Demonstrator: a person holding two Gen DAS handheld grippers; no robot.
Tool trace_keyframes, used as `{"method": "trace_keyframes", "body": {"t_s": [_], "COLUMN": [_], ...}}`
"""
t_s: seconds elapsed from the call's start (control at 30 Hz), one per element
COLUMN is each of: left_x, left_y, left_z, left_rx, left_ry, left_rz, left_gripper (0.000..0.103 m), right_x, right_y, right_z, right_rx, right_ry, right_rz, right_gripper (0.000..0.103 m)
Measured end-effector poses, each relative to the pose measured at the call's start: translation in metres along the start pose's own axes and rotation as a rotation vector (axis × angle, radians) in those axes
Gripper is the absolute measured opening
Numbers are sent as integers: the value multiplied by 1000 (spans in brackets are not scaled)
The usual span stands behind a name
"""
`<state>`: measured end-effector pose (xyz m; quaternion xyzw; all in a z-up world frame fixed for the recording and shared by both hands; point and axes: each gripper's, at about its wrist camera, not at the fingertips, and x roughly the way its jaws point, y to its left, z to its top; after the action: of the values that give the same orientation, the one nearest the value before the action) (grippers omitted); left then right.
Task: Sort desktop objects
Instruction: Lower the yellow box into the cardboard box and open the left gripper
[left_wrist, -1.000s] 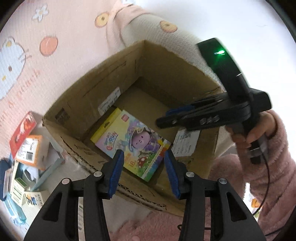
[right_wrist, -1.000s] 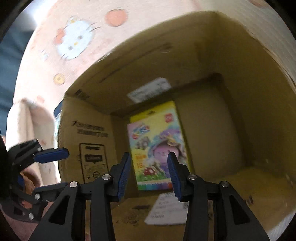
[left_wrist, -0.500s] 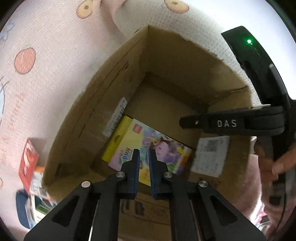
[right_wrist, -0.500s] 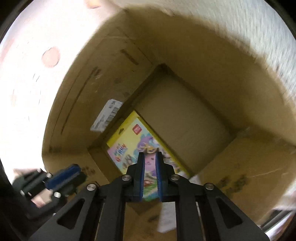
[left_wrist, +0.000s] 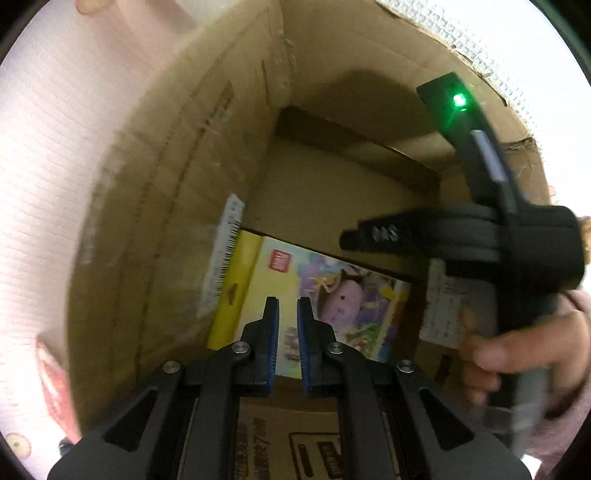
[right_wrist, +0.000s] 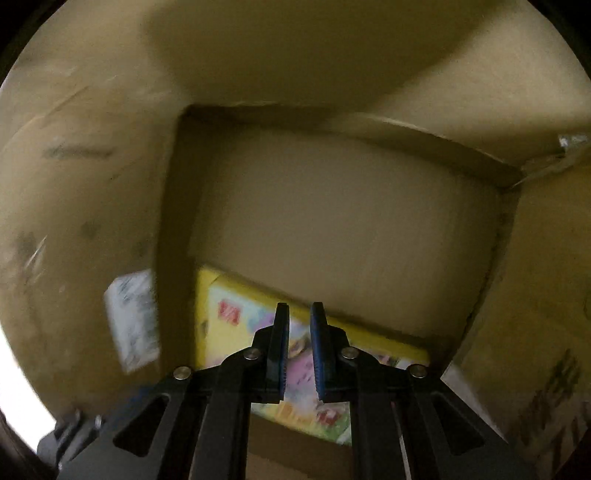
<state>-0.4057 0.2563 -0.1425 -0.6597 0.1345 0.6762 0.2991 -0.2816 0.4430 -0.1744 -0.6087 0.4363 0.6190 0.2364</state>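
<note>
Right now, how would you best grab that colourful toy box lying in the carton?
Probably from above, by the toy box's free long edge. It lies flat on the carton floor, its yellow end against a wall, so that edge needs tipping up before fingers can straddle it.

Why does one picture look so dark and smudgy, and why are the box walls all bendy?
Right wrist view: the camera sits deep in the cardboard box, so little light reaches it, and the toy box is blurred. Left wrist view: brighter, glare washes out the top right, the white label is smeared. Both fisheye lenses curve straight walls.
</note>
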Motion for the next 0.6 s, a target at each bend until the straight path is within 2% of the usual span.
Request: {"method": "trace_keyframes", "body": {"t_s": [0.1, 0.2, 0.23, 0.27, 0.33, 0.4, 0.47, 0.53, 0.57, 0.6], "left_x": [4, 7, 8, 9, 12, 12, 8, 4, 1, -2], "left_y": [0, 0, 0, 1, 2, 3, 2, 0, -3, -5], "left_z": [1, -1, -2, -3, -4, -5, -5, -6, -8, -9], "left_rx": [28, 40, 37, 36, 31, 30, 22, 13, 14, 18], "left_ry": [4, 18, 26, 34, 52, 51, 34, 29, 18, 5], "left_rz": [32, 22, 17, 19, 36, 47, 42, -2, -12, -2], "left_gripper": [11, 11, 11, 11, 12, 14, 27, 50, 54, 59], "right_x": [11, 28, 35, 36, 32, 20, 3, -17, -27, -38], "right_y": [-6, -11, -9, -5, 6, 11, 14, 20, 22, 23], "right_z": [4, -1, -4, -7, -14, -18, -24, -30, -32, -36], "right_rx": [59, 129, 125, 103, 20, -3, -16, -56, -72, -86], "right_ry": [8, 99, 140, 151, 123, 106, 86, 55, 29, 0], "right_rz": [-1, 77, 99, 80, 20, 19, 57, 76, 77, 71], "right_gripper": [10, 10, 10, 10, 10, 10, 10, 15, 20, 39]}}
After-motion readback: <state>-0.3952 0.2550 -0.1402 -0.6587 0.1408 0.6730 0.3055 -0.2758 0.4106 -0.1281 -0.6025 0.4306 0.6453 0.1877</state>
